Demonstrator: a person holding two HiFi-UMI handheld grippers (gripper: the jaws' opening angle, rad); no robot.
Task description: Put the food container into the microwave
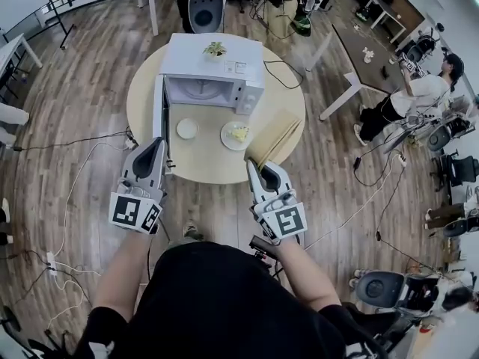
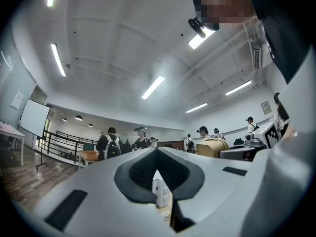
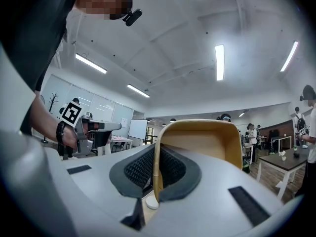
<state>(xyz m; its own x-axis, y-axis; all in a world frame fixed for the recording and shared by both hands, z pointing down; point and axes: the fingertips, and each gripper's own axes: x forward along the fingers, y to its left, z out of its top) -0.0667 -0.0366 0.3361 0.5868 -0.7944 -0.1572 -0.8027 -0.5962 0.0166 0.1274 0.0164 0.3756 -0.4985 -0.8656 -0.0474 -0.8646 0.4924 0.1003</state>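
Observation:
A white microwave (image 1: 213,73) stands at the back of the round table (image 1: 206,163), its door (image 1: 159,111) swung open to the left. The food container (image 1: 275,134), an open tan box, rests at the table's right front. My right gripper (image 1: 254,167) is shut on its near wall; in the right gripper view that tan wall (image 3: 207,144) stands pinched between the pads of the right gripper (image 3: 155,154). My left gripper (image 1: 159,143) hovers by the door's lower corner, shut with nothing held. Past the tips of the left gripper (image 2: 157,152), the microwave (image 2: 162,191) shows through a slit.
A small empty white plate (image 1: 187,129) and a plate with food (image 1: 237,134) lie in front of the microwave. A little plant (image 1: 215,48) sits on top of it. A black cable (image 1: 284,69) runs off the table. Chairs, desks and people surround the table.

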